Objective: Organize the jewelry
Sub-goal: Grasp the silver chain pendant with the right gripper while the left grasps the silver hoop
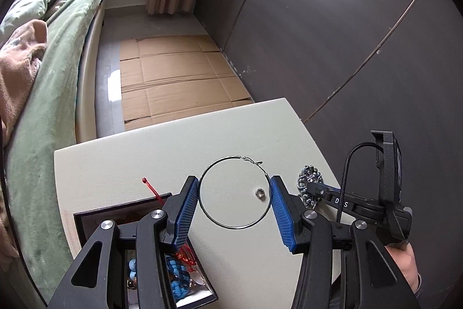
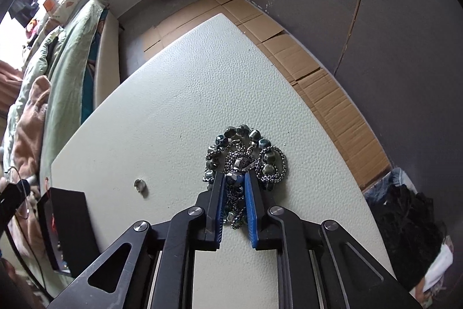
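Two claws at work on the jewelry, hoop held and beads being pinched.

Nearest, the left claw (image 1: 235,201) pinches the hoop (image 1: 235,192) across its width above the table (image 1: 115,161), box (image 1: 86,222) beside it. The right claw (image 2: 235,187) is pressed nearly together on the bead heap (image 2: 246,155) near the table's right edge. The hoop looks light, thin and springy; the beads look limp, slippery and tangled, best taken by a thick bunch.

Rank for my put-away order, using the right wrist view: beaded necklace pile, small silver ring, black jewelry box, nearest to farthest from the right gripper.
1. Beaded necklace pile: between the right gripper fingers, which are closed on it.
2. Small silver ring: alone on the table, to the left.
3. Black jewelry box: farthest left, at the table's edge.
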A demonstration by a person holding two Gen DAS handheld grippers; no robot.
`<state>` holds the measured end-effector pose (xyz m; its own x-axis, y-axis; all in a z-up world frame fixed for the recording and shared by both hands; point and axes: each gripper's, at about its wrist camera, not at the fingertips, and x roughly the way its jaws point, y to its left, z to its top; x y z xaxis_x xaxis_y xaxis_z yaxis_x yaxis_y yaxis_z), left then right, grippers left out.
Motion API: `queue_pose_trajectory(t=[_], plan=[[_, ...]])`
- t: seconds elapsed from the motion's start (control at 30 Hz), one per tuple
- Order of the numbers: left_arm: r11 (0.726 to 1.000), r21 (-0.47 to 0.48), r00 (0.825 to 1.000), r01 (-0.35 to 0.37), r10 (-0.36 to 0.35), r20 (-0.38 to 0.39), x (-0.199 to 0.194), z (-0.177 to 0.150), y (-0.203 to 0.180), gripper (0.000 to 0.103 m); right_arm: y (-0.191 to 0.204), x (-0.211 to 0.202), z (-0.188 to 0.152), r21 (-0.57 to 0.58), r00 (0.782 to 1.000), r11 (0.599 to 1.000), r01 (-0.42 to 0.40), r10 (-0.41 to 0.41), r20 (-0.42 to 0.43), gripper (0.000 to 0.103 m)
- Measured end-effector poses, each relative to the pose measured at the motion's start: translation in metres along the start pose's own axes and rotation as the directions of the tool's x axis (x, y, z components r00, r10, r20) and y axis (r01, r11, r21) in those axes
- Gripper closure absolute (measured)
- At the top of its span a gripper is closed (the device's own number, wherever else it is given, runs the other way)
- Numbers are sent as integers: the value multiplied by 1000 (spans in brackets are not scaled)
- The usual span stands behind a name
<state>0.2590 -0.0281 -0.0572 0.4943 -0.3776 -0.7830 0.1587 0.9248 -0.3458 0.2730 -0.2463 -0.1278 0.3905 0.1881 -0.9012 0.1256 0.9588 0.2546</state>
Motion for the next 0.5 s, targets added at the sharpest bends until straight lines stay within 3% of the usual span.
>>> queue_pose_trajectory(t=[0.13, 0.3, 0.5], plan=[[1000, 3, 1000, 2, -2, -3, -1, -1, 0, 51, 8, 3, 5, -18, 999, 999, 49, -49, 14, 84], [1000, 0, 1000, -9, 9, 2, -6, 0, 0, 51, 16, 2, 2, -61, 996, 995, 79, -77, 34, 86], [999, 14, 999, -35, 35, 22, -26, -5, -1, 51, 2, -17, 0, 6, 997, 998, -69, 68, 36, 87]])
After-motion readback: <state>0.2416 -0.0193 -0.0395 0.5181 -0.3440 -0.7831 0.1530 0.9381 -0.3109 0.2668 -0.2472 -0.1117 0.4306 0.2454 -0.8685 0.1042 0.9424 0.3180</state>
